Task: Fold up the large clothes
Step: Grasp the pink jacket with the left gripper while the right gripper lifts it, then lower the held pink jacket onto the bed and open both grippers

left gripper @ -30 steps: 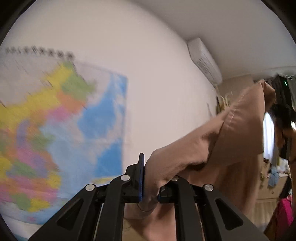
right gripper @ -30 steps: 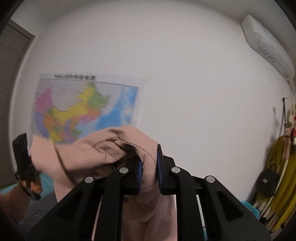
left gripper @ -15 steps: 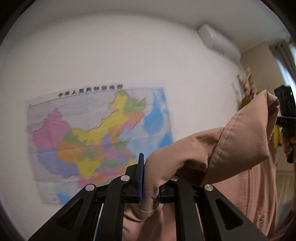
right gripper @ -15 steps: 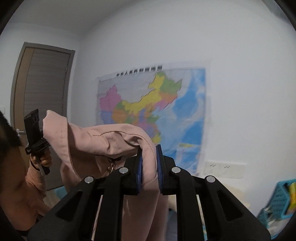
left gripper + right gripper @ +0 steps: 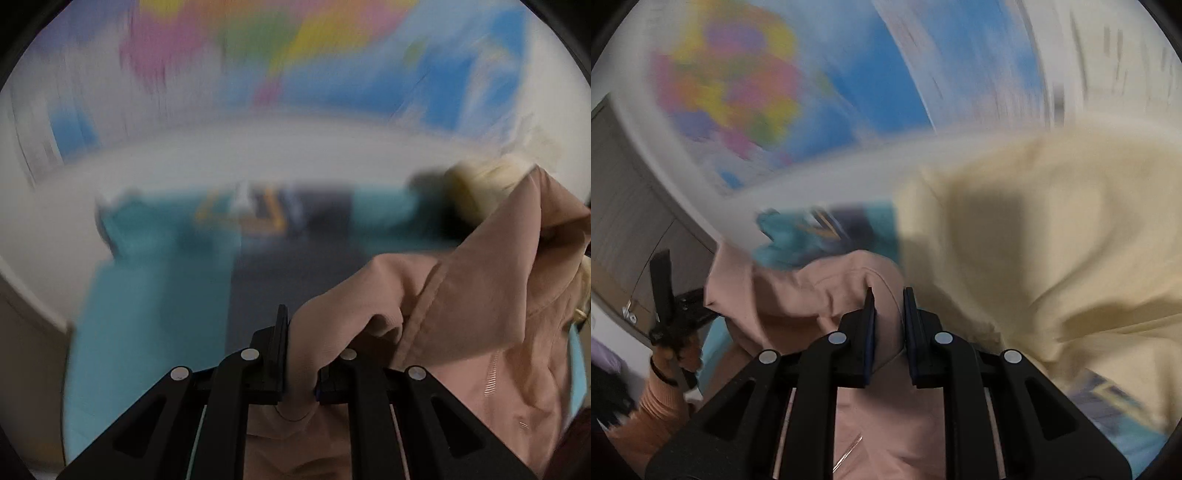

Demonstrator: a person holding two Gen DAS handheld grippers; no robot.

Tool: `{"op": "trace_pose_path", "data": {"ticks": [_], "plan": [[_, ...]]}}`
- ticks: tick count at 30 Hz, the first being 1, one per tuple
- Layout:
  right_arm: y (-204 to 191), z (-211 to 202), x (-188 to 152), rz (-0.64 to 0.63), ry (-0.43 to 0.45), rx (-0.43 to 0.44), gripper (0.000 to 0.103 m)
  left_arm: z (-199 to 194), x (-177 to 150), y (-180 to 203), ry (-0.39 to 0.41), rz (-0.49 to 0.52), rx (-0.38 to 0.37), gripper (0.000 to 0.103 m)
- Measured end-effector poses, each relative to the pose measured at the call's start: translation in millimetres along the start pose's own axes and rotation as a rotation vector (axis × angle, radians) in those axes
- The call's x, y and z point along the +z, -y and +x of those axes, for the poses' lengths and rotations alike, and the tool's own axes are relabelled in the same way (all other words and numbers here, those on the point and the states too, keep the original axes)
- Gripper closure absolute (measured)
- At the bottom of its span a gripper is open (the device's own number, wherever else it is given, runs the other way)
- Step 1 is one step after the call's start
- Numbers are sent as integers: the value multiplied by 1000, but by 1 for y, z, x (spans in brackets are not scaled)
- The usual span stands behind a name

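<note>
Both grippers' fingers are clamped on the pink jacket: left gripper and right gripper, cloth bunched between each pair.

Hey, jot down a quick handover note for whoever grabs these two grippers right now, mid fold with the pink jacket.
Left gripper: shut on the pink jacket.
Right gripper: shut on the same jacket, another part of it.
The jacket hangs spread between the two grippers, above the teal bed cover. A pale yellow garment lies on the bed to the right.
Done: jacket picked up and held out.
Left: lay it flat on the bed, then fold it. No fold made yet.
</note>
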State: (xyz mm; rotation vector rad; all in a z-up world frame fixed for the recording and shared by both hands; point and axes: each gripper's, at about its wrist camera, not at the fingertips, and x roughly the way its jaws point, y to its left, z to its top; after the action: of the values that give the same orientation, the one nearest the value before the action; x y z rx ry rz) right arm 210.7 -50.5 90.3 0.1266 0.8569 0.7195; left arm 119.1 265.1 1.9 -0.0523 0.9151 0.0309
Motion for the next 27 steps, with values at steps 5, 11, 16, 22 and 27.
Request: {"op": "trace_pose_path", "data": {"ticks": [5, 11, 16, 22, 27], "plan": [[17, 31, 13, 20, -32, -42, 89, 39, 12, -11, -38, -16, -56, 94], [40, 53, 44, 74, -17, -95, 81, 65, 46, -13, -93, -55, -70, 75], [32, 24, 35, 15, 72, -191, 37, 76, 42, -18, -112, -68, -70, 56], [25, -59, -51, -98, 103, -178, 15, 19, 12, -27, 44, 32, -104, 42], [45, -53, -140, -25, -53, -198, 16, -16, -20, -25, 86, 94, -120, 36]]}}
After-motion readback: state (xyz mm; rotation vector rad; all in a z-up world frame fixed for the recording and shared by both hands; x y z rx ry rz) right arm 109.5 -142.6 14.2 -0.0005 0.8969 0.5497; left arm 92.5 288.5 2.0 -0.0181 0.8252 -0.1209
